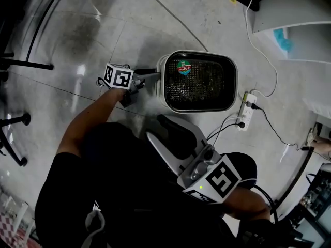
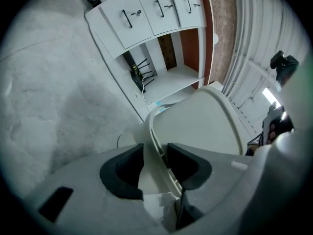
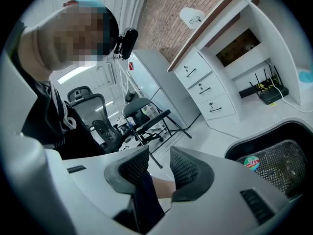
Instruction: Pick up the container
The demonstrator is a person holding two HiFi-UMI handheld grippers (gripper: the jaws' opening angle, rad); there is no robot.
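Note:
The container (image 1: 162, 89) is a white bin with a dark mesh lining and a round red-and-green sticker (image 1: 183, 67); it stands on the grey floor. My left gripper (image 1: 155, 77) is at its left rim. In the left gripper view the jaws (image 2: 155, 155) straddle the container's white wall (image 2: 205, 126), the rim close by the right pad and a gap at the left pad. My right gripper (image 1: 156, 128) hovers near the person's body below the bin, open and empty. In the right gripper view (image 3: 160, 160) only a sleeve and arm show behind the jaws, with the container (image 3: 235, 151) at lower right.
A white power strip (image 1: 246, 110) with black and white cables lies right of the bin. White cabinets (image 2: 156, 13) stand beyond it. Chair legs (image 1: 20, 61) are at the left, a folding chair (image 3: 146, 116) further off, and white furniture (image 1: 289, 9) at upper right.

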